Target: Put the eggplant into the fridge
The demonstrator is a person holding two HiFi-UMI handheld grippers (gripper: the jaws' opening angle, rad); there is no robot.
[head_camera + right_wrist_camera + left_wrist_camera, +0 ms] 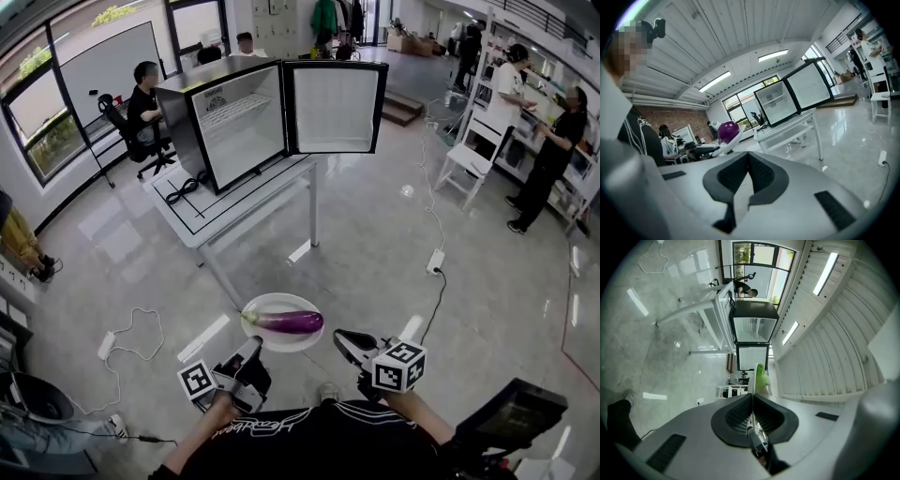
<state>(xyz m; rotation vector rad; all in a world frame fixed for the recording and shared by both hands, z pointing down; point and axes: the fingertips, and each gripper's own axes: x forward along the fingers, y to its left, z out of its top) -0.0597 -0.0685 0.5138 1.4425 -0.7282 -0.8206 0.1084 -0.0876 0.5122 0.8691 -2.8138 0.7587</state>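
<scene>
The eggplant [286,322] is seen on a white plate [279,346], its rim pinched by the left tongs [251,349]; the right tongs [342,339] (closed, empty) are held beside it; the open fridge [234,122] stands well apart on the worktop [253,202].

Eggplant [286,322] on plate [270,343]; plate between left gripper [254,346] and right gripper [340,337]; fridge [225,122] on worktop [234,202] beyond, door [335,106] at right.
</scene>
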